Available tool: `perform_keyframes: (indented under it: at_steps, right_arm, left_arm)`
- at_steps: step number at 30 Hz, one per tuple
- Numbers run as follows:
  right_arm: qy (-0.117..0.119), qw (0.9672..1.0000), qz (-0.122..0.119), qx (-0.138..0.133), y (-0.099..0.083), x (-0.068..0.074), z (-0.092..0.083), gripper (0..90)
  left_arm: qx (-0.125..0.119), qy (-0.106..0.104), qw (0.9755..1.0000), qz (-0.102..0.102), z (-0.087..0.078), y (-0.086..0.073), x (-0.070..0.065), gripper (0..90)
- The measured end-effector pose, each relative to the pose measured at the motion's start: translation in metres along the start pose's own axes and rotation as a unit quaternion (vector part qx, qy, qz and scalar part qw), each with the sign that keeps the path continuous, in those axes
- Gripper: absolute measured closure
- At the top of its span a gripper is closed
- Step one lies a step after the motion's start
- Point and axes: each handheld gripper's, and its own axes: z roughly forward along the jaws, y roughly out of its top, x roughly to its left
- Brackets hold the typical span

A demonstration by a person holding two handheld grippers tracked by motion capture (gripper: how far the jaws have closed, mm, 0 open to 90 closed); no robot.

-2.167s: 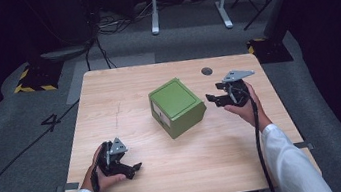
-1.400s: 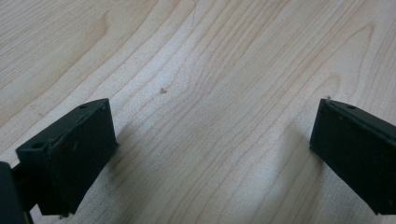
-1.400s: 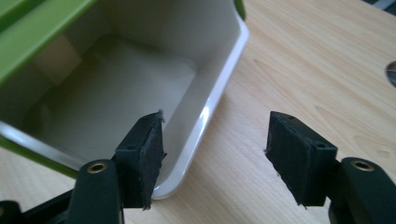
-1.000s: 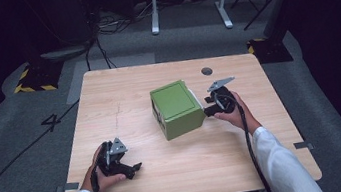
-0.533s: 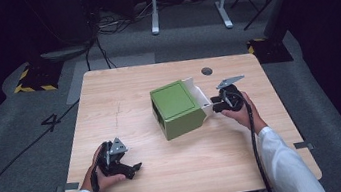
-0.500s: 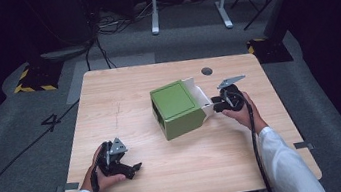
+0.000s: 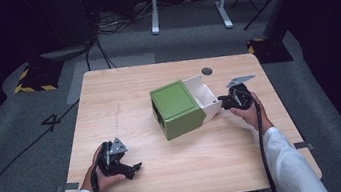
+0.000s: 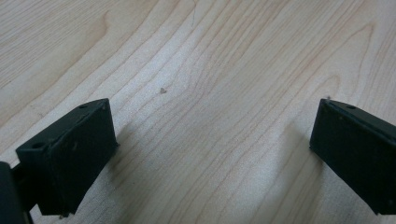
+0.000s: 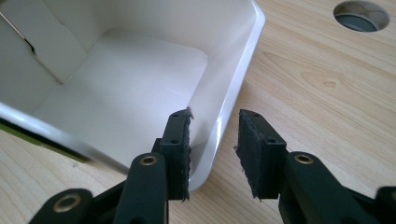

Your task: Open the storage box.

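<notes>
- Drawer (image 7: 204,94), white and empty, now sticks out of the green box (image 7: 176,108) on its right side; a moment ago it was barely out, and before that the box was closed flush.
- Box sits near the middle of the table (image 7: 122,92), slightly turned, with the drawer pointing toward the table's right edge.
- Right gripper (image 9: 214,147) straddles the drawer's front wall: one jaw inside the tray, the other outside, with a gap still visible at the outer jaw, so the grip looks loose or just letting go.
- Left gripper (image 8: 212,140) rests on bare wood near the front left corner, jaws spread wide, holding nothing; it hasn't moved.
- My guess is the task is opening this drawer, and it looks roughly halfway out.
</notes>
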Motion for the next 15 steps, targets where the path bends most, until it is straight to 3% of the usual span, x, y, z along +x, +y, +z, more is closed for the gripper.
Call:
perform_keyframes:
  at_steps: [15]
  right_arm:
    - [-0.005,0.9999,0.009,-0.008,-0.0037,-0.0083,-0.0034,69.1]
  left_arm:
    - [0.0,0.0,1.0,0.0,0.0,0.0,0.0,0.5]
